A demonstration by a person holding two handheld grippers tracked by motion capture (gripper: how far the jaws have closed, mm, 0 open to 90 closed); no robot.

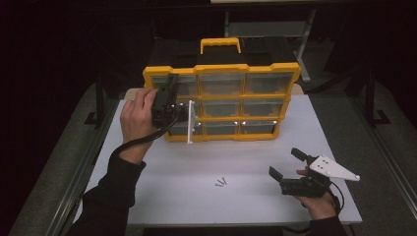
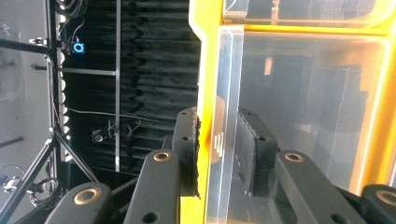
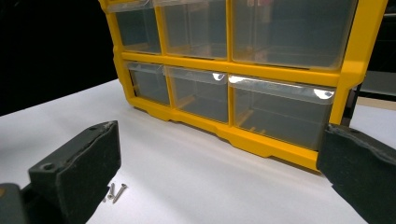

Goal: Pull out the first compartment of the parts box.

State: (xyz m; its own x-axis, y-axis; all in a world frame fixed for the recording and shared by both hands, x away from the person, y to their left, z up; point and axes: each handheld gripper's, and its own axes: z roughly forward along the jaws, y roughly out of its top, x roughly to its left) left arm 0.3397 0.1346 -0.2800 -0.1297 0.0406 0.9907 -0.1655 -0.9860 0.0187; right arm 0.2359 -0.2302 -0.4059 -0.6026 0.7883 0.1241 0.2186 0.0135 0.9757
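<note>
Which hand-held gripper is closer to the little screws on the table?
The right. The right hand-held gripper hovers open just to the right of the screws at the table's near side. The left hand-held gripper is farther back, clamped on a clear drawer of the yellow organizer.

One yellow organizer (image 1: 221, 69) with nine clear drawers (image 1: 220, 83), two screws (image 1: 222, 183), two tools (image 1: 290, 167)
</note>
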